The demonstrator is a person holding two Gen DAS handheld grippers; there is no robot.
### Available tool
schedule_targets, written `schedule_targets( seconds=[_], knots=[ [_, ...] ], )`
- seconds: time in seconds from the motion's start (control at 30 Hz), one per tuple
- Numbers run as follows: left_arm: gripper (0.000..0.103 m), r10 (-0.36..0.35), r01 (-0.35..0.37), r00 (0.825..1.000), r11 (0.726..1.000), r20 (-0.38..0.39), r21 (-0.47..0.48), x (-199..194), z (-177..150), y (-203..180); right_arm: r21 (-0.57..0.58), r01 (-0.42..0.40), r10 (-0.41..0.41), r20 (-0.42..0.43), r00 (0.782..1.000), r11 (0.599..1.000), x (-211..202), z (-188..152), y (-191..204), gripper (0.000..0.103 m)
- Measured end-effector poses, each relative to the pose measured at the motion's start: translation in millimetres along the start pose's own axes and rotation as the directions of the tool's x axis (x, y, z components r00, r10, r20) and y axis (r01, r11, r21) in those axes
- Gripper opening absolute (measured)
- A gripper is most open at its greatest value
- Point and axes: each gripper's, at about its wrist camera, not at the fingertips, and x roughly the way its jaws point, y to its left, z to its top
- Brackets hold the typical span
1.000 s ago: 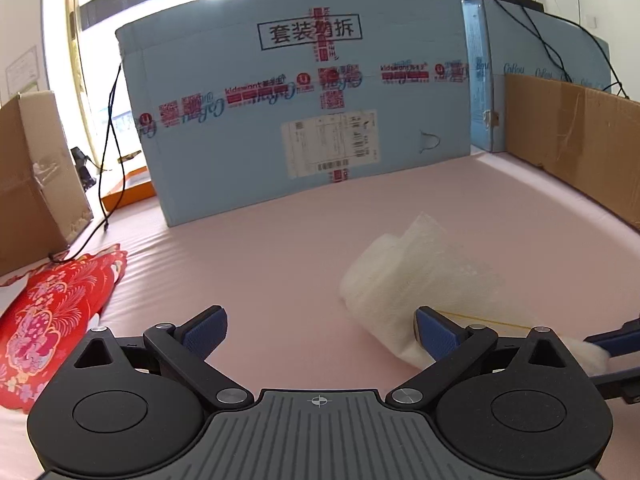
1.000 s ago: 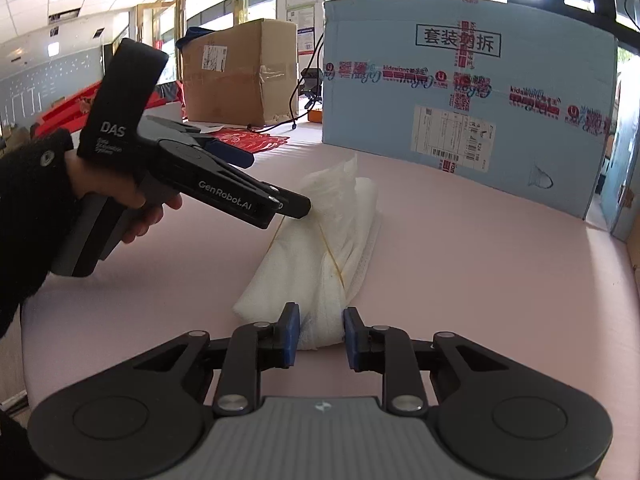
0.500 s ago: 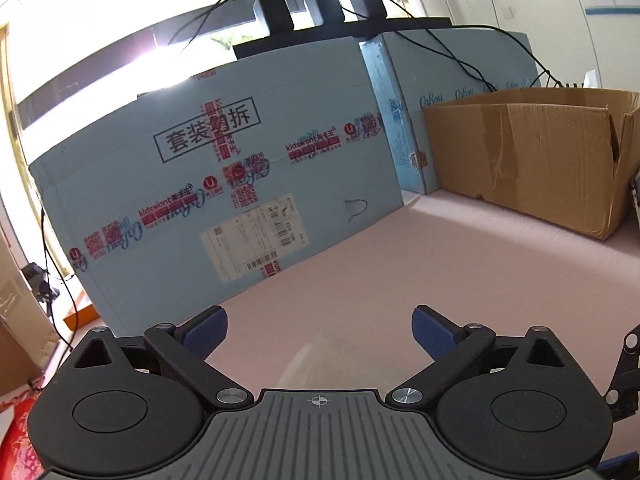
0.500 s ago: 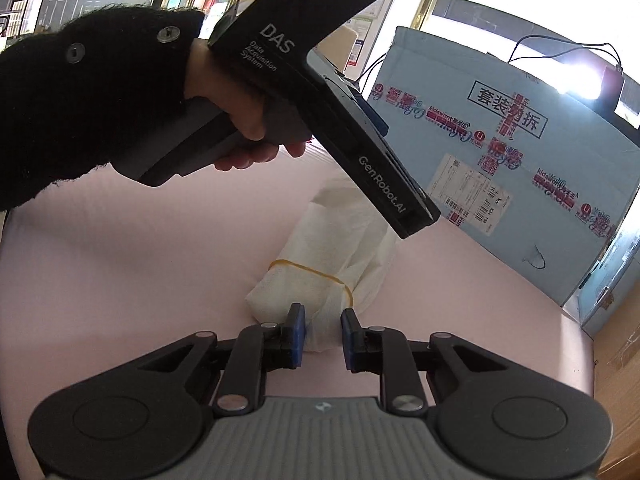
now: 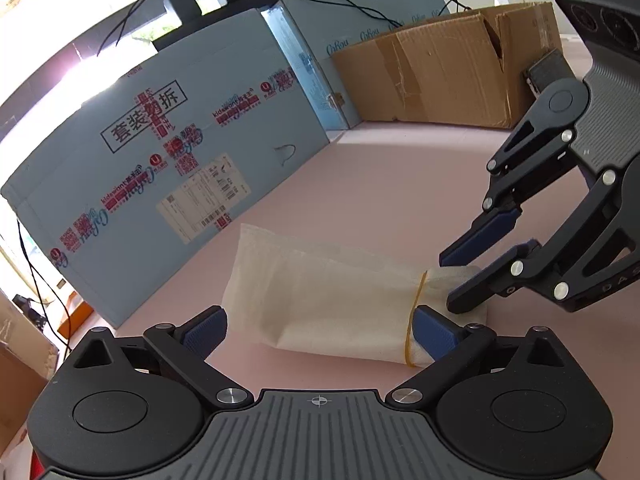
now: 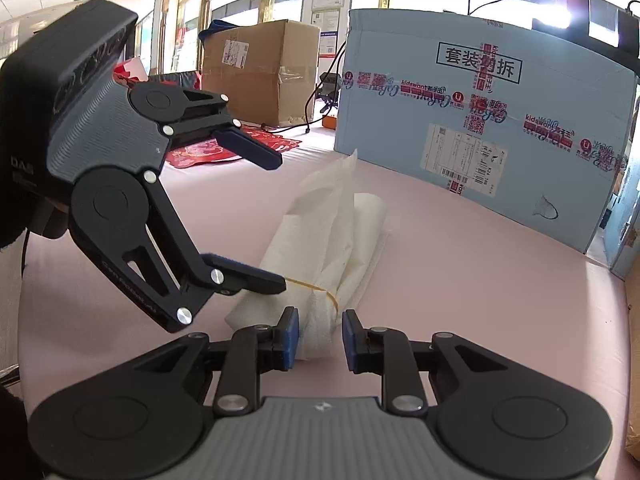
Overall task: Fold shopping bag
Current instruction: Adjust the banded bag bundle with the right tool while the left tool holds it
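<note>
The white shopping bag [image 5: 328,292] lies rolled up on the pink table, with a yellow rubber band [image 5: 414,320] around one end. My left gripper [image 5: 320,334] is wide open and straddles the roll, its right pad beside the band. From the right wrist view the left gripper [image 6: 280,220] comes in from the left, its lower fingertip touching the rubber band [image 6: 316,286]. My right gripper [image 6: 320,340] is closed narrowly on the banded end of the bag [image 6: 340,216]. The left wrist view shows the right gripper [image 5: 446,282] at that same end.
A large blue carton [image 5: 180,160] stands along the far side of the table [image 5: 400,168]. An open brown carton [image 5: 440,72] sits at the right. In the right wrist view a taped brown box [image 6: 256,68] and red printed bags [image 6: 208,148] lie at the back left.
The left gripper swung up and away from the bag, rolled over, and has come back down beside the rubber band. The right gripper kept its place on the bag's end.
</note>
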Motion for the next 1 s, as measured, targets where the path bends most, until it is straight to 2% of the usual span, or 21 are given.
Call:
schedule_targets(
  seconds=[0.07,0.17,0.3,0.37,0.43,0.53,0.57,0.67,0.77,0.9,1.0],
  knots=[
    [0.100,0.031,-0.030,0.999,0.999,-0.012,0.031,5.4,1.7,-5.3,-0.055,0.011,-0.011,0.002,1.000,0.998,0.9,-0.6,7.0,0.021],
    [0.101,0.061,-0.062,0.998,0.997,0.019,0.035,15.0,13.2,-5.5,-0.177,0.048,-0.047,0.013,0.999,0.983,0.4,-4.1,21.9,0.018],
    [0.101,0.020,-0.017,0.999,0.997,0.037,-0.074,42.3,22.1,21.0,-0.306,0.069,-0.063,0.031,0.998,0.950,-0.9,-11.2,35.2,0.017],
    [0.101,0.036,-0.032,0.999,0.992,0.029,-0.124,59.1,18.8,33.0,-0.313,0.060,-0.053,0.033,0.998,0.948,0.1,-10.7,33.2,0.017],
    [0.101,0.030,-0.024,0.999,0.978,0.026,-0.207,75.2,11.4,51.3,-0.325,0.059,-0.051,0.035,0.998,0.944,-0.1,-11.9,33.8,0.017],
    [0.101,0.064,-0.066,0.998,0.951,-0.016,-0.302,91.2,-0.6,81.5,-0.339,0.062,-0.053,0.037,0.998,0.939,-0.1,-12.6,35.2,0.017],
    [0.101,0.062,-0.061,0.998,0.955,-0.003,-0.289,88.9,-6.5,84.0,-0.333,0.060,-0.051,0.036,0.998,0.941,-0.3,-12.5,34.5,0.017],
    [0.101,0.067,-0.056,0.996,0.984,0.061,-0.172,67.6,-21.8,72.8,-0.263,0.032,-0.027,0.022,0.999,0.964,-1.6,-9.8,25.1,0.016],
    [0.101,0.108,-0.099,0.983,0.993,0.145,-0.070,40.5,-40.9,61.5,-0.096,-0.029,0.029,-0.009,1.000,0.995,-1.1,-4.2,3.0,0.017],
    [0.102,0.124,-0.112,0.970,0.991,0.209,-0.070,16.1,-64.6,65.8,-0.006,-0.044,0.044,-0.030,0.999,0.999,-0.2,-2.9,-6.3,0.018],
    [0.102,0.080,-0.078,0.969,0.997,0.234,-0.018,7.2,-68.7,69.3,0.030,-0.051,0.052,-0.038,0.998,0.998,-1.6,-5.4,-8.7,0.018]
  ],
)
